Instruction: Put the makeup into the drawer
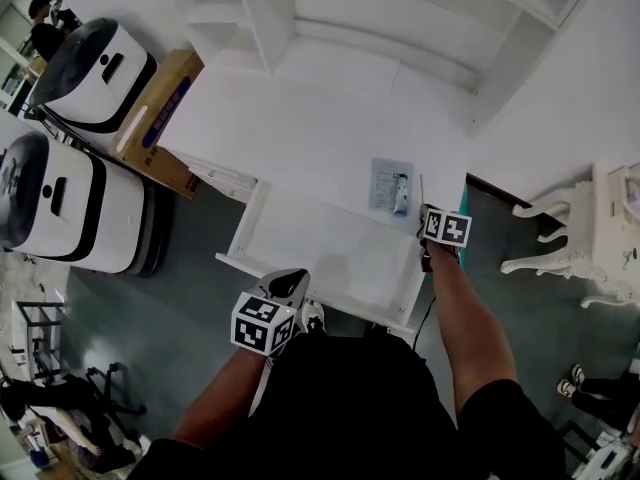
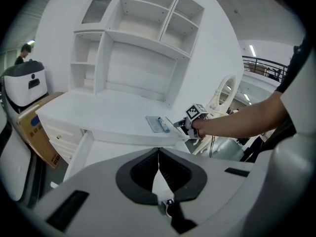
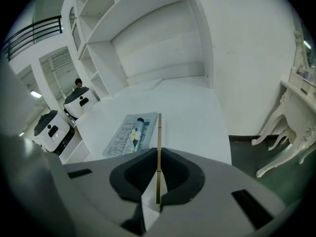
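Note:
The makeup, a flat clear pack [image 1: 390,186] with a tube inside, lies on the white desk near its front edge, just behind the pulled-out drawer [image 1: 238,233]. The same pack [image 3: 132,132] shows ahead-left of my right gripper [image 3: 158,179], which is shut on the thin upright board of the drawer's right side wall [image 3: 159,132]. In the head view that right gripper [image 1: 424,214] sits at the drawer's back right corner, right of the pack. My left gripper [image 2: 158,161] is shut with nothing in it, hovering at the drawer's front edge [image 1: 290,284]. The left gripper view also catches the pack [image 2: 159,124] and the right gripper [image 2: 182,128].
A white shelf unit [image 1: 380,18] stands on the desk's back. Two white-and-black machines [image 1: 95,73] [image 1: 60,203] and a cardboard box [image 1: 160,108] stand left of the desk. A white ornate table [image 1: 590,228] stands at the right on the dark floor.

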Action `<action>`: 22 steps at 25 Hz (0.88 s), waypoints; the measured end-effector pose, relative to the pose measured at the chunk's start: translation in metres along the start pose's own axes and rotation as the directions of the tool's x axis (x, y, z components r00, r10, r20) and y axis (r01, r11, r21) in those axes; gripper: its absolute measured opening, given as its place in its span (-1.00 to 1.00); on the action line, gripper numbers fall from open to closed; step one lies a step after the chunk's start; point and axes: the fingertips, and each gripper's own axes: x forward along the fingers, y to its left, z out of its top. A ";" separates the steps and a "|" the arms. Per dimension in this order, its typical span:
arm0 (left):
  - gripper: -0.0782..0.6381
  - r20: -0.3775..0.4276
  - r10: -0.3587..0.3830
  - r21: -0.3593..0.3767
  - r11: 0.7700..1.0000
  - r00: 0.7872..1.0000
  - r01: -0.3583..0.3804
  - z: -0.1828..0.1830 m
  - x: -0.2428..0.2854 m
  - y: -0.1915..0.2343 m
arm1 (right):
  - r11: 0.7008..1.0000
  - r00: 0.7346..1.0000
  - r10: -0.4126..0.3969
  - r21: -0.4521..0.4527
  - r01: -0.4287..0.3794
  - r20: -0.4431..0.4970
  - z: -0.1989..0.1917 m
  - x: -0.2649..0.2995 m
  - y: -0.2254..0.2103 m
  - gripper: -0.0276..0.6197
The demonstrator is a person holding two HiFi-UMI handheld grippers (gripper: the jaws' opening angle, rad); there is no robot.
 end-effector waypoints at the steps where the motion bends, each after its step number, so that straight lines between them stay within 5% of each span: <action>1: -0.75 0.006 -0.009 -0.012 1.000 1.000 0.009 0.001 0.000 0.000 | 1.000 1.000 0.002 -0.007 -0.002 0.007 0.000 -0.005 0.001 -0.78; 5: -0.75 0.021 -0.029 -0.039 0.999 0.999 0.030 0.005 0.003 0.001 | 0.996 0.999 0.020 -0.093 -0.017 0.034 -0.005 -0.026 0.011 -0.78; 16: -0.75 0.004 -0.077 0.075 0.994 0.997 0.076 0.025 0.017 -0.010 | 0.967 0.995 0.094 -0.241 -0.081 0.042 -0.042 -0.067 0.046 -0.78; 22: -0.75 -0.027 -0.094 0.065 0.993 0.995 0.096 0.017 0.024 -0.009 | 0.902 0.979 0.198 -0.380 -0.204 -0.055 -0.080 -0.070 0.084 -0.78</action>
